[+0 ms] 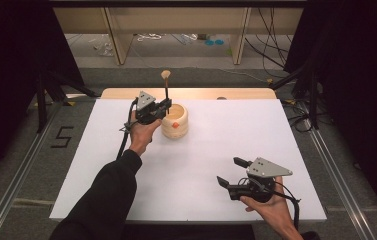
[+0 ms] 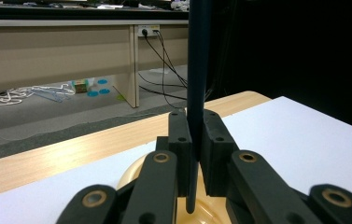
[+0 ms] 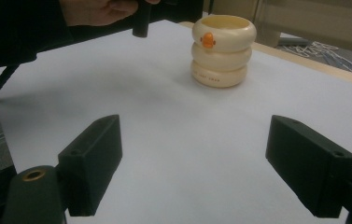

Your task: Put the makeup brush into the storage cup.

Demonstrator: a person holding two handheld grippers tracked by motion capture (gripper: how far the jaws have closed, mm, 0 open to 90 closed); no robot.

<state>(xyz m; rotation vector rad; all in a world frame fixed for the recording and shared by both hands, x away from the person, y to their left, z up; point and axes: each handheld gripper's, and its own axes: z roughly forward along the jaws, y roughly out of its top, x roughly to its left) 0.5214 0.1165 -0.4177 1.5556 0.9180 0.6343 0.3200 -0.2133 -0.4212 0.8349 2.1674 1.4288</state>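
- left gripper (image 1: 166, 104) clenched on dark brush (image 2: 197, 93) above cream holder (image 1: 175, 121), table's 12 o'clock; tilt could snag rim
- right gripper (image 1: 232, 173) released, 5 o'clock; idle

cream ribbed cup (image 1: 175, 121) w/ orange mark on its side stands upright at table's far-middle. dark thin stick (image 1: 166, 96) w/ tan knob on top stands upright, lower end inside cup's mouth.
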